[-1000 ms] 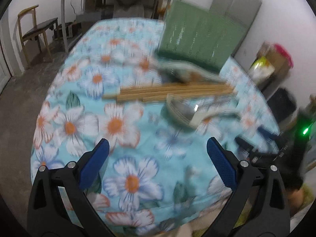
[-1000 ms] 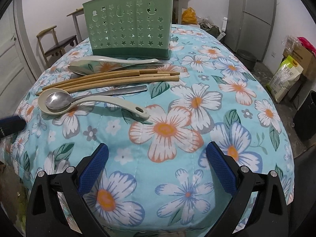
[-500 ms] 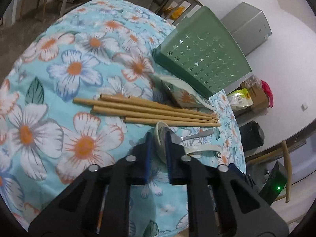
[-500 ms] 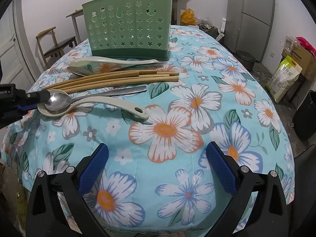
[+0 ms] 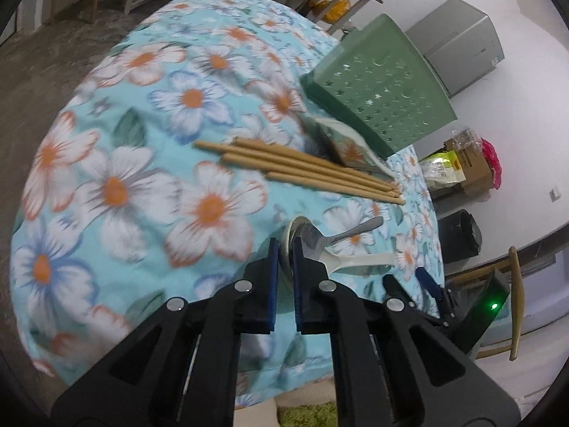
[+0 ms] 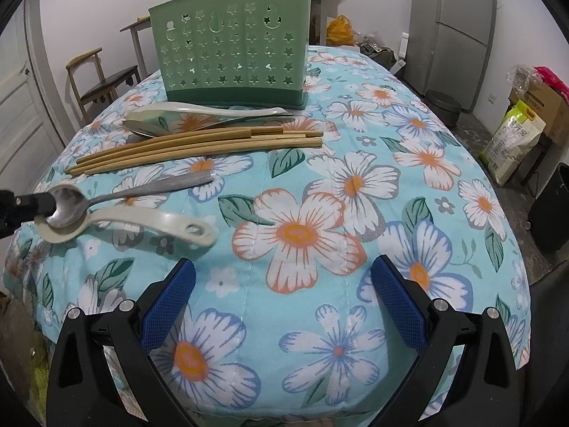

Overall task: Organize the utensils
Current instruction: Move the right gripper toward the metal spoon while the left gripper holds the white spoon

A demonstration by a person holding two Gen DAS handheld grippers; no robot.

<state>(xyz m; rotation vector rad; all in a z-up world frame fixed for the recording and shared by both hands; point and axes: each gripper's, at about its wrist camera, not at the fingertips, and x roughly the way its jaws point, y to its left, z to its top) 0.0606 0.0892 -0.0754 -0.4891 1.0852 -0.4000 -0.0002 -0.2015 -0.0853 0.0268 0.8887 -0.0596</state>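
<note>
A plain white-walled room, a grey fridge [image 6: 458, 25] in the corner, and in front of me a counter [image 6: 355, 249] under a blue floral cloth.

My left tongs [image 5: 283, 249] are pinched nearly shut on the bowl end of two nested spoons: the metal spoon [image 6: 106, 197] lies inside the cream plastic spoon [image 6: 149, 222], and the pads sit on the rims of both. Seen from the right-hand camera, the black tip is clamped at the bowls, near the counter's left edge. I cannot tell whether I have one spoon or both. My right tongs [image 6: 282, 299] stand wide with nothing between them, hovering over the near edge.

Just beyond the spoons lie the wooden chopsticks [image 6: 199, 146] in a loose bundle, then another cream spoon [image 6: 199, 112] over a second metal one, and behind them the green perforated utensil holder [image 6: 231, 53], upright.

My worry is the grip. A curved bowl rim is a poor purchase, so the metal spoon could slide out as I lift, or both could come up and one drop off the edge. Swinging the long handles round could also rake the chopsticks out of line.
</note>
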